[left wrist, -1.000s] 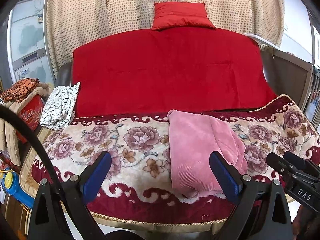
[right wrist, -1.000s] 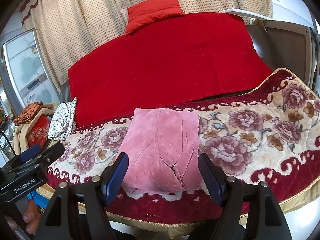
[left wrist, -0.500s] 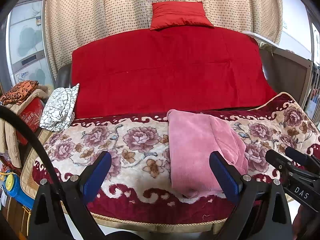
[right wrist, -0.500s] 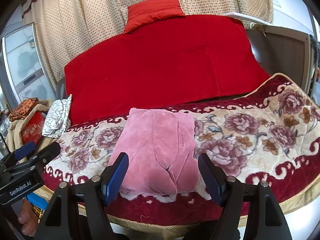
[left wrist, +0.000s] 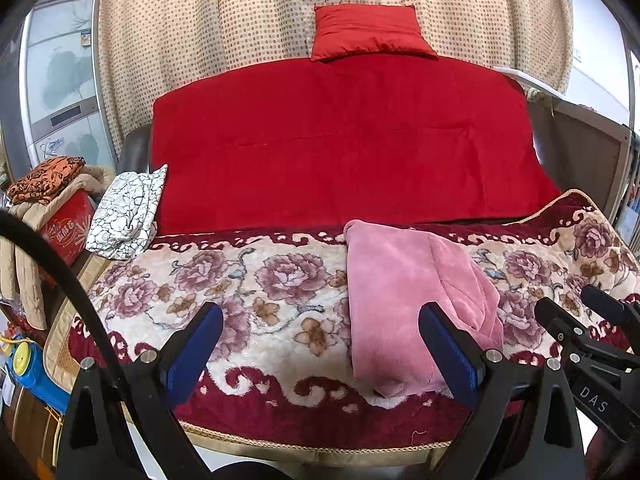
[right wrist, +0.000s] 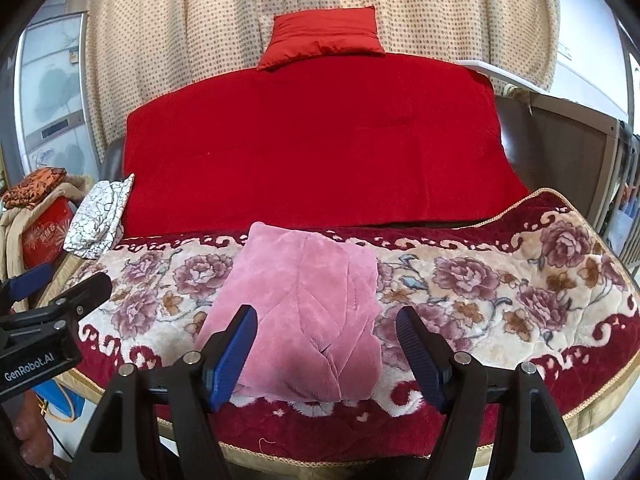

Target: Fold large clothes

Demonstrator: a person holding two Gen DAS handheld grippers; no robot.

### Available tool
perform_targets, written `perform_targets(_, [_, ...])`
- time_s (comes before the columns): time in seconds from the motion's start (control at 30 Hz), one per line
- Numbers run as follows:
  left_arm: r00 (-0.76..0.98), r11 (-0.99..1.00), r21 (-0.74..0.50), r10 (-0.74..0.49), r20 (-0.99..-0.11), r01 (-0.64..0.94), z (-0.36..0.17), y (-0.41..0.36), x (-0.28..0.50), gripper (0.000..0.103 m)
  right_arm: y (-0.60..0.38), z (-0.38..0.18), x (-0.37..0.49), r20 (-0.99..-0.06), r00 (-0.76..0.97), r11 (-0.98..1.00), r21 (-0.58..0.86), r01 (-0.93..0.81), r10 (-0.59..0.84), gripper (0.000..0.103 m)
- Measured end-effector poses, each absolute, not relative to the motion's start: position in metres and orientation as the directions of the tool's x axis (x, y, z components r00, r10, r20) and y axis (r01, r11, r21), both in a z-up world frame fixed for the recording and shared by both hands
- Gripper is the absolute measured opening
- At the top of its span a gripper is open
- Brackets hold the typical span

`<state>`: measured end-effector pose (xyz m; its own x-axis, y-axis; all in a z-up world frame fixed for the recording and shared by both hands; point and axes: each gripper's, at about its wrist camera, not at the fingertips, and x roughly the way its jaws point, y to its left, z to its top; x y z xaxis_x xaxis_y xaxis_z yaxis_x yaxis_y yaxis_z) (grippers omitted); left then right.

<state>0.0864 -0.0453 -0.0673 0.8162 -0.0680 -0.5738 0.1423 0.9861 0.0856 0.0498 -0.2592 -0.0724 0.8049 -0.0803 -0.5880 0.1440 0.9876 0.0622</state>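
Observation:
A pink plush garment point(left wrist: 404, 300) point(right wrist: 308, 308) lies folded into a thick rectangle on the flowered blanket point(left wrist: 256, 280) point(right wrist: 500, 288) near its front edge. My left gripper point(left wrist: 320, 344) hovers open in front of the blanket, with the garment behind its right finger and nothing between the pads. My right gripper point(right wrist: 326, 344) is open too, held in front of the garment's near edge and apart from it. Each gripper shows at the edge of the other's view, the right gripper point(left wrist: 592, 340) at the right and the left gripper point(right wrist: 48, 300) at the left.
A red quilt point(left wrist: 344, 140) with a red cushion point(left wrist: 368, 36) covers the back of the bed against a dotted curtain point(left wrist: 200, 32). A black-and-white cloth point(left wrist: 128, 212) lies at the left edge. Boxes and clothes point(left wrist: 52, 208) are piled left of the bed; a wooden board point(left wrist: 584, 148) stands at the right.
The right wrist view has rolled level, so the bed no longer tilts in it. The left gripper has hardly moved. The garment lies as before and both grippers stay open.

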Motion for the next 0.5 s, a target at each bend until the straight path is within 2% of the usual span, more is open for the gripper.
perform_targets(0.5, [0.822, 0.988, 0.082, -0.061, -0.566, 0.130, -0.069, -0.040, 0.088, 0.098, -0.248, -0.072, 0.055, -0.590, 0.803, 0.991, 0.033, 0.132, -0.088, 0.076])
